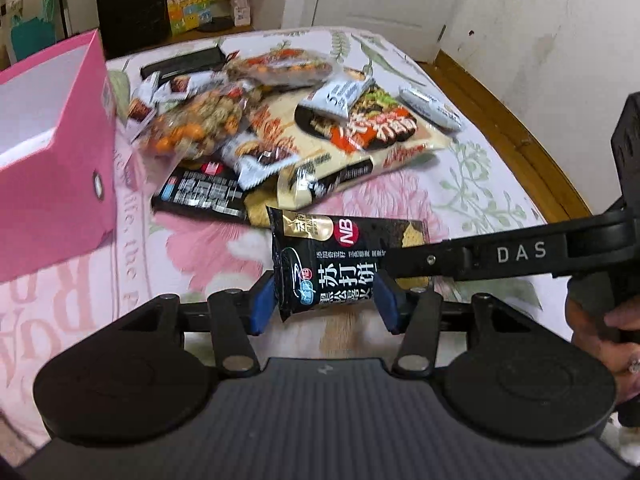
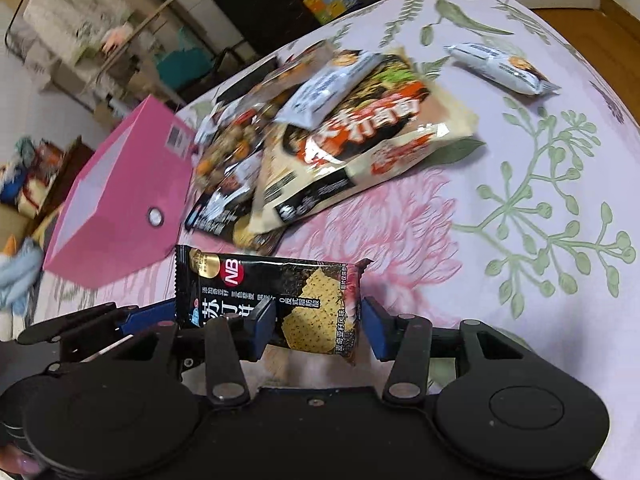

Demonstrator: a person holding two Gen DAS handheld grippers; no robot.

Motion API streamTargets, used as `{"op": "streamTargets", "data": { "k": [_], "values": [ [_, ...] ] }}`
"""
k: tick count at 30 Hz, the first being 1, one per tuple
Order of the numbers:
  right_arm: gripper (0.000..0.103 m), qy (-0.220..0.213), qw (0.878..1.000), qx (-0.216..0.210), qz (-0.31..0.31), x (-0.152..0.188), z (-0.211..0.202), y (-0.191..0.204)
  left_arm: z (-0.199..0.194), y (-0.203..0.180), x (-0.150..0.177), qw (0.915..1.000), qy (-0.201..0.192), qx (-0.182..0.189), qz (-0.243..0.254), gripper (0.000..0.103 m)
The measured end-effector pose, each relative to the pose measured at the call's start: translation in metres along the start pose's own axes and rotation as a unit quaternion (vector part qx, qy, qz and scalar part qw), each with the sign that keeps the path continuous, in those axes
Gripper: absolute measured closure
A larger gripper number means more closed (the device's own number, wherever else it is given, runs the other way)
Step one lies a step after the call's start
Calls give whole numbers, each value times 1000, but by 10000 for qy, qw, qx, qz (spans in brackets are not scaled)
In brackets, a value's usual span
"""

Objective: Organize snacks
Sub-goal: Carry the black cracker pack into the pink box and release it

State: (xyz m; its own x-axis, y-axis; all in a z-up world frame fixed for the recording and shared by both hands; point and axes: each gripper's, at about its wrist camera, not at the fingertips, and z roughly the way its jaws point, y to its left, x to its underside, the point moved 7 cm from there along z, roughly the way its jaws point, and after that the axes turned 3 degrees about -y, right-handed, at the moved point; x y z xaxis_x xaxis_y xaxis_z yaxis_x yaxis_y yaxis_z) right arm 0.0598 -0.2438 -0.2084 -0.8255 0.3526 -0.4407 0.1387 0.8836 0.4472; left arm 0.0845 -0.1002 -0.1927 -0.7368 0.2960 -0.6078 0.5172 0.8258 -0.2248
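A bed [image 1: 472, 184] with a floral sheet is filling the room's middle. A pink box [image 1: 60, 152] is sitting open at its left side; the part of its inside that shows is looking empty, so the sorting seems barely begun. Just beside the box, a pile of snacks [image 1: 280, 120] is waiting, and one white packet [image 2: 500, 66] is lying apart to the right.

Nearest, a black cracker pack [image 2: 272, 300] is being held between two grippers. The left gripper [image 1: 326, 300] is clamping its one end. The right gripper [image 2: 318, 326] is straddling the other end, one pad touching, the other looking just clear. The box's near wall is standing between pack and opening.
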Motion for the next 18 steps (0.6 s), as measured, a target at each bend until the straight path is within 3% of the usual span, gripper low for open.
{"op": "streamTargets", "data": {
  "k": [6,11,18],
  "values": [
    [46,195,9992,12,-343,5,-11,27,-28,11,9,9997,87,100,-185,53],
    [43,293,9978,-110,-581,7,-20,54,-48,20,15,9991,397,40,-151,53],
    [40,400,9945,-293,-918,7,-30,101,-90,46,12,9991,253,-34,-351,53]
  ]
}}
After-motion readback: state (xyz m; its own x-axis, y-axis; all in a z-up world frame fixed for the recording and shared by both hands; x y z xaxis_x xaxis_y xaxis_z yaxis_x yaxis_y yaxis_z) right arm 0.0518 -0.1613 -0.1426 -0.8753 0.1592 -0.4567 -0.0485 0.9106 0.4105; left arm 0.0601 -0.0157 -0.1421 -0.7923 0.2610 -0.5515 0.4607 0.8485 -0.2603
